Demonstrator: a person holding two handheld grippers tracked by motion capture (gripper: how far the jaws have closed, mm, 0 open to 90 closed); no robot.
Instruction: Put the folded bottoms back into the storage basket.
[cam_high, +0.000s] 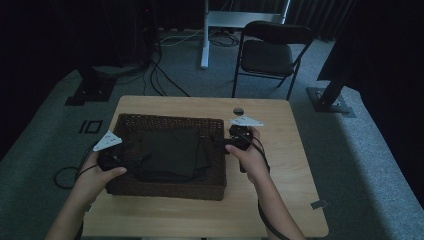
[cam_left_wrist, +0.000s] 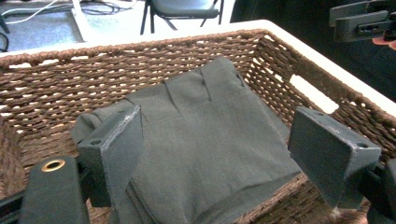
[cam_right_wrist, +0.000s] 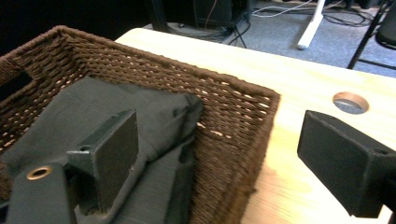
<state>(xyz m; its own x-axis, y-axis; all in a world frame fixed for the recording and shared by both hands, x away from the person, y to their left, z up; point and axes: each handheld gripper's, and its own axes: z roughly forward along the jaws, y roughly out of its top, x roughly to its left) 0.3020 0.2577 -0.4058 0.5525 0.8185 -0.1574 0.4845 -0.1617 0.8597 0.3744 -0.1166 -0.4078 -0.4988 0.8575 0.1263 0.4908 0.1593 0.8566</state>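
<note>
A brown woven basket (cam_high: 167, 187) sits on a light wooden table (cam_high: 280, 200), and a folded dark grey cloth (cam_high: 170, 155) lies flat inside it, covering most of the bottom.

The left hand-held gripper (cam_high: 116, 156) reaches in over the basket's left wall. In the left gripper view its jaws stand wide apart above the cloth (cam_left_wrist: 205, 154). One jaw hangs at the cloth's near left edge and may brush it, though contact cannot be told for sure. The other jaw hangs beside the basket's woven wall (cam_left_wrist: 280, 70) and clasps nothing. The left hand (cam_high: 97, 177) holds this gripper from below the basket's left corner.

The right hand-held gripper (cam_high: 236, 139) sits at the basket's right rim. In the right gripper view its jaws are also spread wide, and they straddle that rim (cam_right_wrist: 243, 135). One jaw is inside the basket, over the rumpled corner of the cloth (cam_right_wrist: 154, 126). The other jaw is outside, above bare table (cam_right_wrist: 289, 186). Nothing is pinched between them. The right hand (cam_high: 248, 159) grips the tool from the table side.

A round hole (cam_right_wrist: 350, 102) in the table lies just beyond the basket's far right corner. A dark folding chair (cam_high: 270, 52) stands on the grey carpet beyond the table.
</note>
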